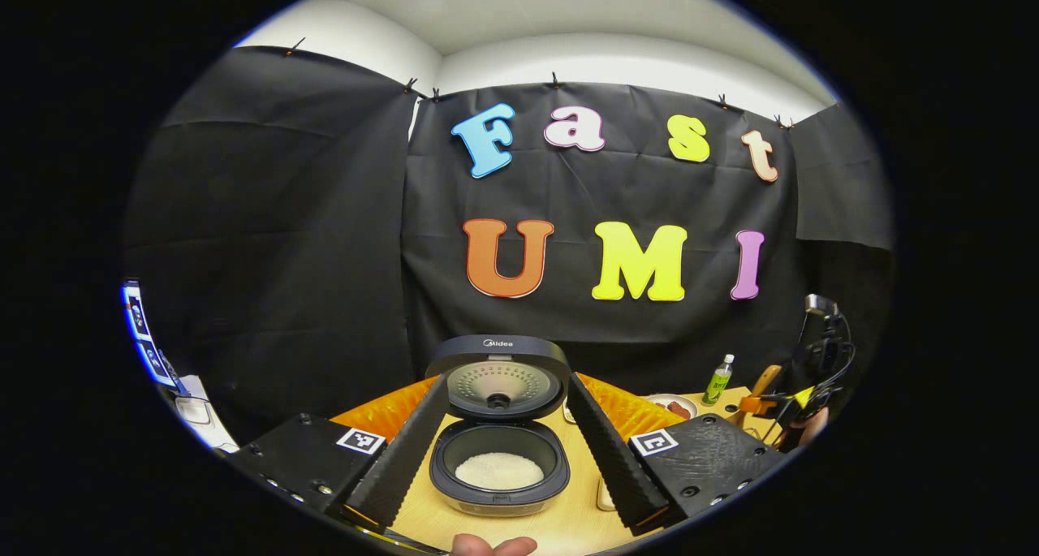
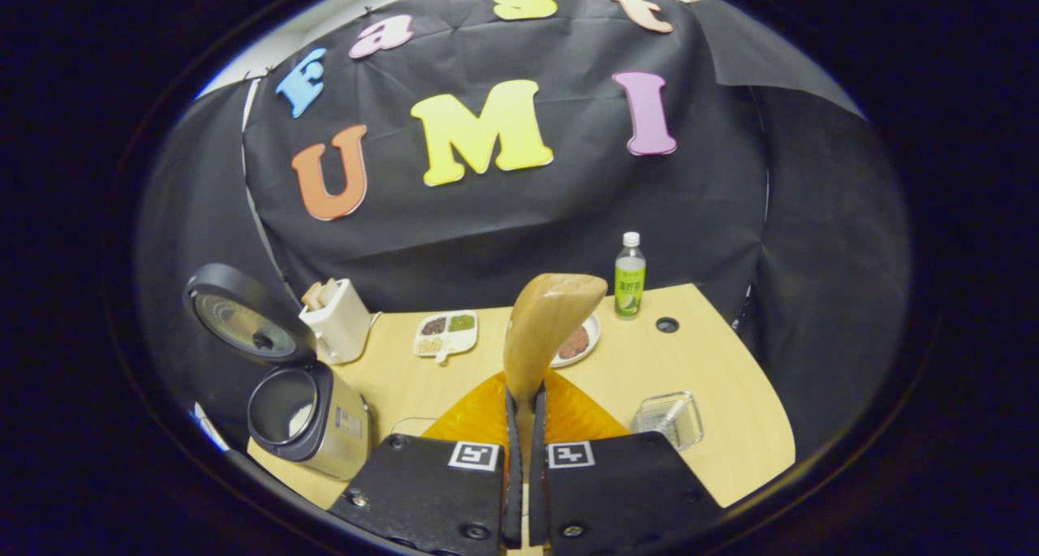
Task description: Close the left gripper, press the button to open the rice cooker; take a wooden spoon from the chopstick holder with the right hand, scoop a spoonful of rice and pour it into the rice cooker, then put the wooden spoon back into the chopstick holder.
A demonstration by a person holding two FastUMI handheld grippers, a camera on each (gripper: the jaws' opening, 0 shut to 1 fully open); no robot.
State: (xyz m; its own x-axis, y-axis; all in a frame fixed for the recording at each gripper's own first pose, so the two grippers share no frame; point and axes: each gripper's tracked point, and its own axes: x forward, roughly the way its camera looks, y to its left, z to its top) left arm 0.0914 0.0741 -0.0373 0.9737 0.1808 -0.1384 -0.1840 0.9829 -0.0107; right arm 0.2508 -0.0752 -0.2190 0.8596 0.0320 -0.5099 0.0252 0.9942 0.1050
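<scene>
Rice (image 1: 498, 470) is seen inside the rice cooker (image 1: 498, 459), lid raised, framed between the spread-wide fingers of the left hand-held gripper (image 1: 503, 446) above the bench (image 1: 568, 523). From the right gripper view, the wooden spoon (image 2: 544, 329) is clamped upright in the right hand-held gripper (image 2: 524, 414), with the cooker at left and a bottle (image 2: 629, 276) beyond

Left gripper view close above rice cooker (image 1: 498, 450), right gripper view farther, both facing wall.
</scene>
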